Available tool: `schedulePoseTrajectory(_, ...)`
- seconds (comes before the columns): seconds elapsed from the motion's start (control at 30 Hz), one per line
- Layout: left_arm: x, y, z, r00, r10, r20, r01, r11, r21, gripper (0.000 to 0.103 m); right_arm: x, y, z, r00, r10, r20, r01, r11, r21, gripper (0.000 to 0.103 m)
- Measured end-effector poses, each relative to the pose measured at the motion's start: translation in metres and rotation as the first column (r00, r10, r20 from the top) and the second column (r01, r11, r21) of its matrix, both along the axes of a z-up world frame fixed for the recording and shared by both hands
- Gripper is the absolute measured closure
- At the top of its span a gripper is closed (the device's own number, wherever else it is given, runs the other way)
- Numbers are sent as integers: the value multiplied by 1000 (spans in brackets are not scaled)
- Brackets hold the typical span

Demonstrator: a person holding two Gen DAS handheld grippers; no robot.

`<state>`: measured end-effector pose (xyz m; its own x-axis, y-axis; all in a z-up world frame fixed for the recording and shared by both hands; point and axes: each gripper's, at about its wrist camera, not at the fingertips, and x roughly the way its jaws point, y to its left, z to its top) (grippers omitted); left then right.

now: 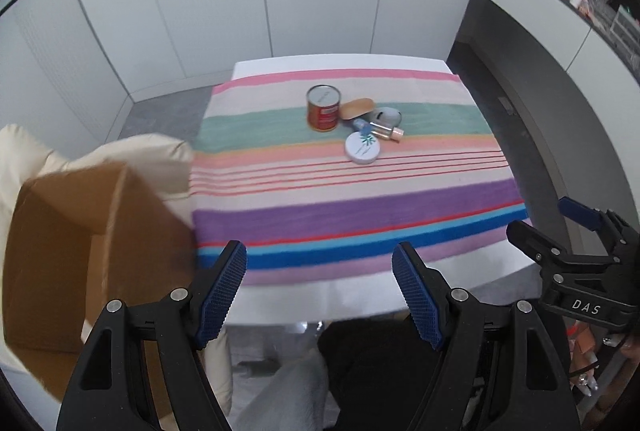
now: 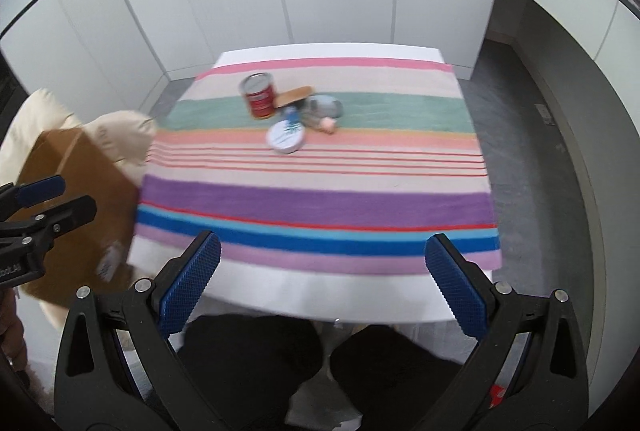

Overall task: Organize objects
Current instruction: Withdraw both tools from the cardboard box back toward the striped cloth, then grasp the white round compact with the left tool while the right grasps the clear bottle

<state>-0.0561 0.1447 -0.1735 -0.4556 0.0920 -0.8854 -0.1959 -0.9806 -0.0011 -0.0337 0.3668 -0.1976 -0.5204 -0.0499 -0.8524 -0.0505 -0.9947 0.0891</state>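
A red can (image 1: 322, 107) (image 2: 259, 95) stands upright on the striped cloth (image 1: 352, 191) (image 2: 316, 191), far side of the table. Beside it lie a tan oval piece (image 1: 357, 108) (image 2: 295, 95), a small glass bottle with a pink cap (image 1: 385, 130) (image 2: 325, 123), a grey object (image 1: 388, 115) (image 2: 326, 107) and a round white tin (image 1: 362, 148) (image 2: 285, 137). My left gripper (image 1: 320, 271) hangs open over the table's near edge, nothing between its blue pads. My right gripper (image 2: 324, 263) is open too and also empty, well short of the objects.
An open cardboard box (image 1: 84, 255) (image 2: 76, 199) sits on a cream cushion (image 1: 132, 155) (image 2: 116, 139) left of the table. White wall panels stand behind. A counter (image 1: 560, 15) with clutter curves along the right. Dark-clothed legs (image 2: 312, 371) are below the table edge.
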Motion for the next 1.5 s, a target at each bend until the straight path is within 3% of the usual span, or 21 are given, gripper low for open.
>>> schedulePoseTrajectory(0.13,-34,28,-29,999,-34,-13,34,999,-40,26,-24,22,-22,999,-36,14,37,999,-24,0)
schedulePoseTrajectory(0.33,-93,59,-95,997,-76,-15,75,997,-10,26,-55,49,-61,994,-89,71,93,994,-60,0)
schedulePoseTrajectory(0.5,-138,84,-148,999,-52,13,51,998,26,26,-67,68,-89,986,-122,112,129,989,-66,0)
schedulePoseTrajectory(0.7,-178,100,-193,1000,7,21,-7,1000,-3,26,-84,81,-115,980,-128,150,136,990,-47,0)
schedulePoseTrajectory(0.77,-186,102,-202,999,28,17,-27,999,-24,26,-90,80,-121,980,-125,156,133,990,-43,0)
schedulePoseTrajectory(0.87,-191,100,-206,999,54,-8,-54,999,9,26,-103,78,-130,980,-118,161,127,991,-44,0)
schedulePoseTrajectory(0.9,-193,99,-207,998,60,-21,-60,998,12,30,-109,76,-133,981,-119,154,128,991,-47,0)
schedulePoseTrajectory(0.93,-193,99,-206,997,65,-43,-65,998,3,41,-114,75,-135,982,-124,142,132,990,-51,0)
schedulePoseTrajectory(0.97,-192,97,-205,995,69,-69,-70,998,-6,44,-120,74,-137,982,-137,127,145,988,-59,0)
schedulePoseTrajectory(1.2,-196,59,-204,981,181,-74,-181,984,8,45,-172,41,-159,975,-213,63,220,964,-152,0)
schedulePoseTrajectory(1.33,-192,42,-202,975,210,-69,-210,978,11,45,-195,16,-168,969,-239,68,249,944,-217,0)
schedulePoseTrajectory(1.5,-187,36,-203,976,200,-83,-200,980,9,45,-215,-3,-177,944,-327,40,329,926,-187,6)
